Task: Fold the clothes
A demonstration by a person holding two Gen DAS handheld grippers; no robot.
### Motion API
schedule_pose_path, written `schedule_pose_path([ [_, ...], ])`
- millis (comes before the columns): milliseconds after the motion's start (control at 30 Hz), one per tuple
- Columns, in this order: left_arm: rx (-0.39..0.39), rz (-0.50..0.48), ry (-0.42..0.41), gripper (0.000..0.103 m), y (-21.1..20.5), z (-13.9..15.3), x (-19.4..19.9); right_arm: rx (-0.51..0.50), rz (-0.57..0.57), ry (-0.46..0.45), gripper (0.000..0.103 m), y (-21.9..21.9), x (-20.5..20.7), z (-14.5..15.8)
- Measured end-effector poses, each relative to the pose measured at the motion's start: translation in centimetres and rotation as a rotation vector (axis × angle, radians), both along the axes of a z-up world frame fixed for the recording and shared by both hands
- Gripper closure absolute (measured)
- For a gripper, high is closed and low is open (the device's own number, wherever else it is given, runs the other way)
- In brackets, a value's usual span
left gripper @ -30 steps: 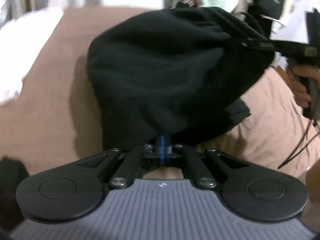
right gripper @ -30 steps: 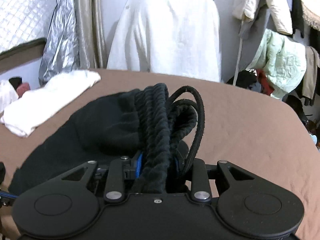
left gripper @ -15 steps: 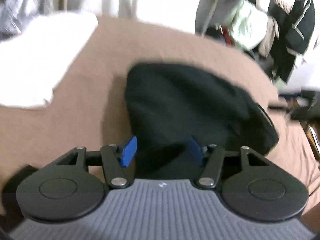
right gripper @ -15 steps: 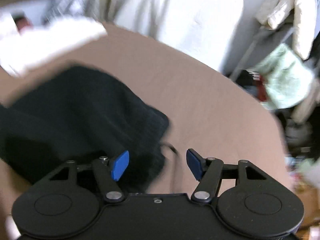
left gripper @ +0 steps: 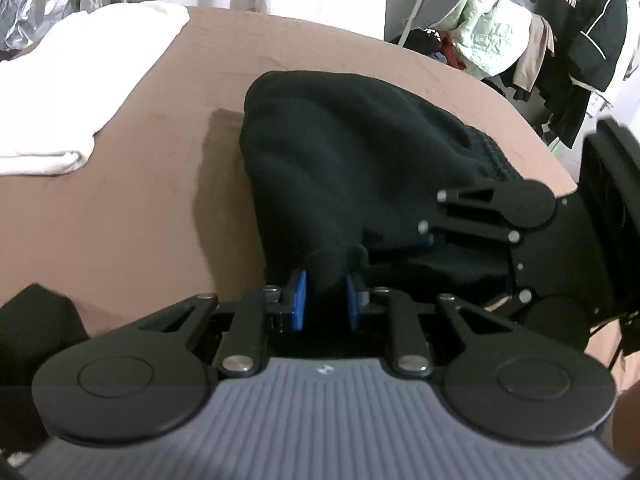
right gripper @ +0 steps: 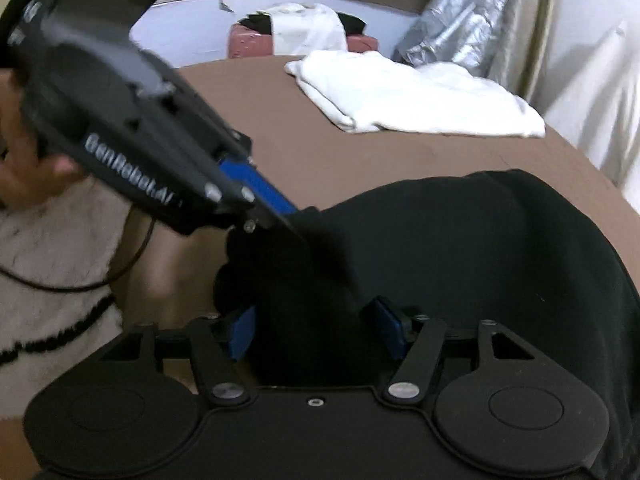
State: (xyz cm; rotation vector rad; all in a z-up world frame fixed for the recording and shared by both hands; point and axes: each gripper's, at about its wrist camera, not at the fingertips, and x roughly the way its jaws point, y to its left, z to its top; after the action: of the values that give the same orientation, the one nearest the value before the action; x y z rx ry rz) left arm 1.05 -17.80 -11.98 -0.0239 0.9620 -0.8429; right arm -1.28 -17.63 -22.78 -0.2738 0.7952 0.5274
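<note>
A black garment [left gripper: 352, 152] lies bunched on the brown bed sheet [left gripper: 140, 200]. My left gripper [left gripper: 325, 300] is shut on a small fold at the garment's near edge, with the cloth pinched between its blue pads. In the right wrist view the left gripper [right gripper: 296, 220] comes in from the upper left and bites the same black garment [right gripper: 480, 248]. My right gripper [right gripper: 316, 330] stands open, its blue pads wide apart with a hump of black cloth between them. In the left wrist view the right gripper [left gripper: 440, 252] lies sideways over the garment's right end.
A folded white garment [left gripper: 80, 80] lies at the far left of the bed, also visible as the white garment [right gripper: 412, 92]. Another dark cloth [left gripper: 36, 320] sits at the near left. Hanging clothes [left gripper: 520, 40] crowd the right. A hand [right gripper: 24, 168] and a fuzzy white sleeve [right gripper: 52, 260] are at left.
A second ago both grippers held the garment; half a second ago both were open over it. Now the left has shut on a near fold and the right has moved close beside it.
</note>
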Motion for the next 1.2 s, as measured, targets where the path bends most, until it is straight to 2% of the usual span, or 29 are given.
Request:
schedule_pose_path([
  [33, -0.002, 0.000, 0.004, 0.086, 0.1, 0.0, -0.1, -0.003, 0.013, 0.001, 0.053, 0.1, -0.3, -0.1],
  [67, -0.004, 0.000, 0.008, 0.088, 0.2, 0.0, -0.3, 0.001, 0.020, 0.014, 0.063, 0.1, -0.7, -0.4],
  [267, 0.026, 0.037, 0.008, 0.089, -0.4, -0.4, -0.3, 0.023, 0.036, 0.072, 0.068, -0.3, -1.7, -1.6],
  [333, 0.006, 0.065, 0.012, 0.089, -0.3, -0.2, 0.1, 0.024, 0.057, 0.088, 0.070, -0.1, -1.9, -1.5],
  [367, -0.015, 0.085, 0.010, 0.086, 0.0, 0.0, 0.2, 0.025, 0.067, 0.095, 0.070, 0.0, -2.0, -1.5],
  [400, -0.041, 0.109, 0.011, 0.075, 0.2, 0.2, 0.6, 0.025, 0.078, 0.103, 0.070, 0.0, -2.1, -1.5],
  [433, -0.068, 0.141, 0.021, 0.057, 0.4, 0.3, 1.0, 0.026, 0.088, 0.110, 0.070, 0.1, -2.2, -1.5],
  [500, -0.098, 0.181, 0.053, 0.048, 0.4, 0.0, 2.2, 0.047, 0.089, 0.127, 0.070, -0.1, -1.8, -1.5],
  [533, -0.083, 0.177, 0.074, 0.053, 0.0, -0.6, 2.6, 0.053, 0.090, 0.130, 0.070, -0.2, -1.9, -1.5],
  [600, -0.036, 0.180, 0.083, 0.073, -0.4, -1.7, 2.4, 0.051, 0.093, 0.132, 0.070, -0.3, -2.1, -1.5],
  [633, -0.018, 0.172, 0.065, 0.080, -0.4, -2.0, 1.8, 0.050, 0.093, 0.138, 0.070, -0.3, -1.9, -1.5],
  [700, -0.011, 0.141, 0.004, 0.087, -0.6, -1.1, 0.6, 0.046, 0.085, 0.152, 0.072, -0.4, -1.0, -1.4],
  [767, 0.000, 0.124, -0.025, 0.088, -0.9, -0.8, -0.1, 0.031, 0.044, 0.135, 0.078, -1.5, -1.1, -0.6],
  [833, 0.006, 0.117, -0.029, 0.088, -1.2, -0.8, -0.3, 0.076, -0.062, 0.059, 0.077, -4.2, -1.0, 1.5],
  [900, -0.006, 0.121, -0.010, 0.088, -1.1, -1.0, 0.0, 0.121, -0.156, 0.013, 0.070, -7.0, 0.1, 3.8],
  [967, -0.025, 0.129, 0.017, 0.088, -0.9, -1.1, 0.4, 0.075, -0.232, -0.010, 0.063, -8.5, 2.5, 5.6],
  [1000, -0.035, 0.134, 0.031, 0.088, -0.7, -1.1, 0.6, 0.053, -0.249, -0.009, 0.055, -8.9, 4.2, 6.2],
  [1033, -0.044, 0.141, 0.047, 0.088, -0.6, -1.2, 0.8, 0.049, -0.251, 0.015, 0.052, -9.2, 6.2, 6.5],
  [1133, -0.064, 0.163, 0.087, 0.088, 0.1, -1.6, 1.1, 0.048, -0.256, 0.115, 0.051, -9.3, 12.9, 6.0],
  [1200, -0.058, 0.176, 0.103, 0.089, 0.4, -1.9, 0.9, 0.006, -0.293, 0.110, 0.046, -9.1, 16.8, 5.4],
])
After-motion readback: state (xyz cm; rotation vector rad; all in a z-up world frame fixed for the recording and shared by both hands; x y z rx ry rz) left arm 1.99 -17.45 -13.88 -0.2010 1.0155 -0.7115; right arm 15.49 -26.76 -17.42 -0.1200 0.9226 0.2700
